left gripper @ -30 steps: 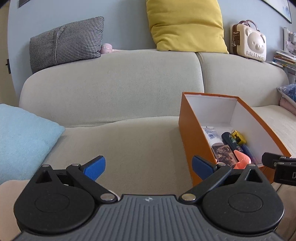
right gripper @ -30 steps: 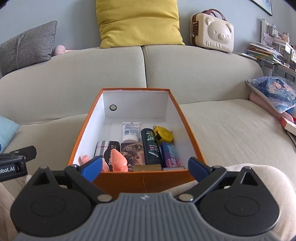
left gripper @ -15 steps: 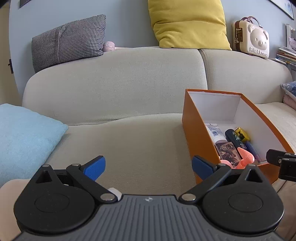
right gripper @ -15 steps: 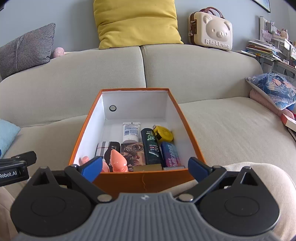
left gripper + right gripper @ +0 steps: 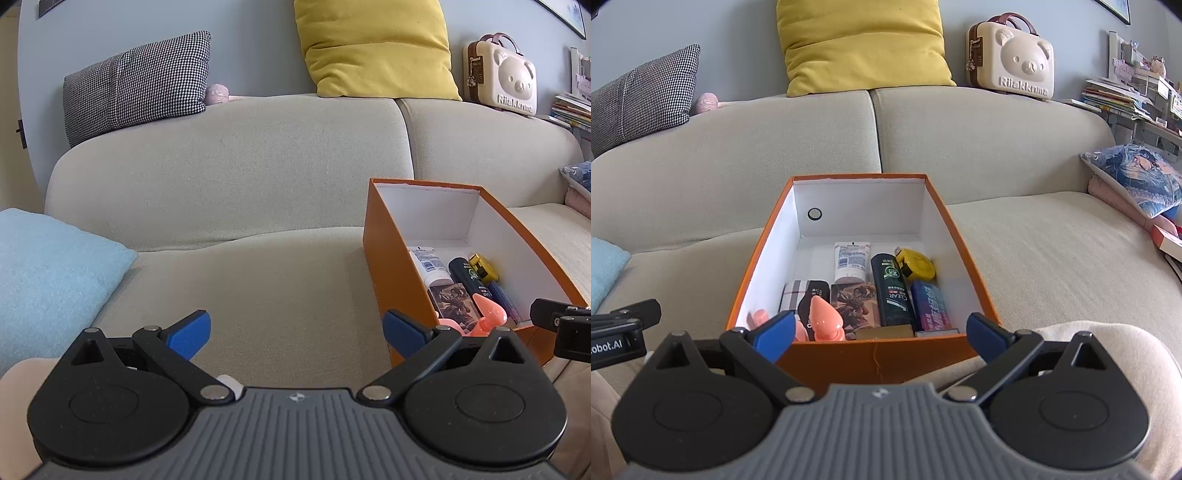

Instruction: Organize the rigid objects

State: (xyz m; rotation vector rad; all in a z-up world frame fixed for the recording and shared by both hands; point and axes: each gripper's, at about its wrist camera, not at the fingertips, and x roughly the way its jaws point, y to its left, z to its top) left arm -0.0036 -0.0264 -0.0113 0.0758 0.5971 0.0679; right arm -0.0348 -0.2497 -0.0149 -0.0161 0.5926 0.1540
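**A:** Both of your tools are spread wide and carry nothing. The left gripper (image 5: 296, 331) hangs over bare beige sofa cushion (image 5: 266, 291), and the right gripper (image 5: 880, 329) sits just in front of the near wall of the orange cardboard box with the white lining (image 5: 875, 356).

**B:** And the things you're sorting?

**A:** All the ones I can see lie in the near half of that box: a white squeeze tube (image 5: 851, 261), a dark green bottle (image 5: 893, 295), a yellow tape measure (image 5: 916, 263), a blue-and-pink flat pack (image 5: 932, 305), a picture-printed card box (image 5: 855, 303), a plaid-patterned case (image 5: 803, 298) and a salmon-pink plastic toy (image 5: 824, 319). I see nothing loose on the seat.

**B:** So what could go wrong for you?

**A:** The box stands on soft upholstery. If you press down on its rim or nudge the near wall with your right fingers (image 5: 774, 329), I'd expect it to tip or slide. The pink toy stands taller than its neighbours, so a low reach past it would likely knock it over. The bottle and the flat pack lie packed close together, so your finger may snag one while closing on the other.
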